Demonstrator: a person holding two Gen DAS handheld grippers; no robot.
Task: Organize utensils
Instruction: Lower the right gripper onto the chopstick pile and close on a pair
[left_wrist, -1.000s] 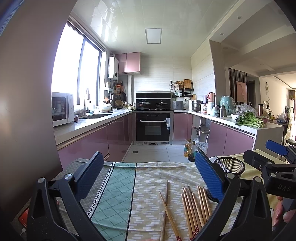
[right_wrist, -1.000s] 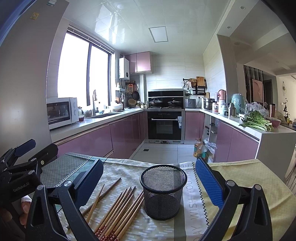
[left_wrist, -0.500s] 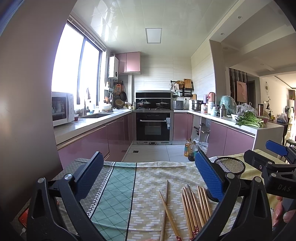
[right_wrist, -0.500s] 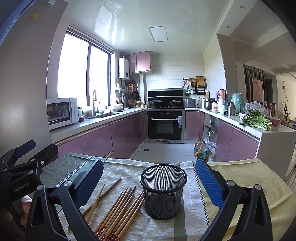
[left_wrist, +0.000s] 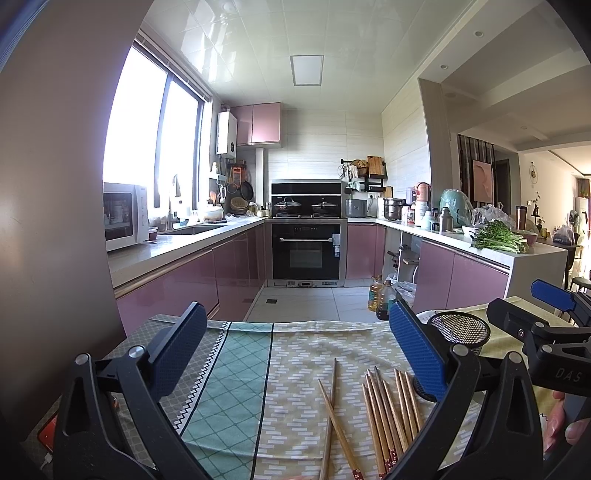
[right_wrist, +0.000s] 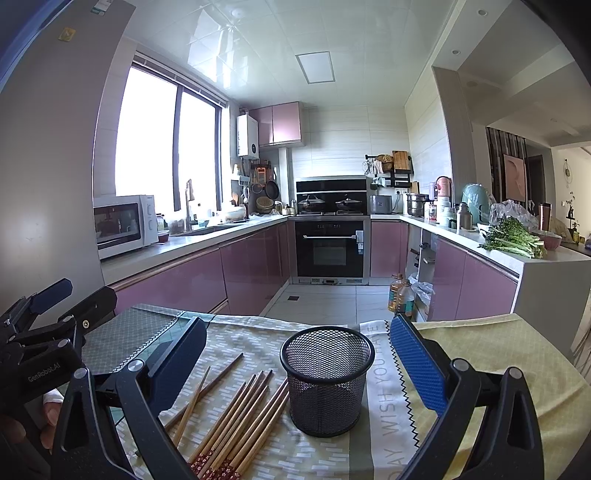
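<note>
Several wooden chopsticks (right_wrist: 236, 421) lie loose on the patterned tablecloth, left of an upright black mesh holder (right_wrist: 327, 382). In the left wrist view the chopsticks (left_wrist: 384, 410) lie low and right of centre, two of them crossed, and the mesh holder (left_wrist: 460, 328) stands behind my right finger. My left gripper (left_wrist: 295, 354) is open and empty above the cloth. My right gripper (right_wrist: 295, 354) is open and empty, its fingers apart on either side of the holder and above the table.
The table carries a green and beige cloth (left_wrist: 236, 373) and a yellow cloth (right_wrist: 491, 354). Beyond its far edge lies the kitchen floor, with pink cabinets, an oven (right_wrist: 328, 247) and oil bottles (right_wrist: 400, 295). Each gripper shows at the edge of the other's view.
</note>
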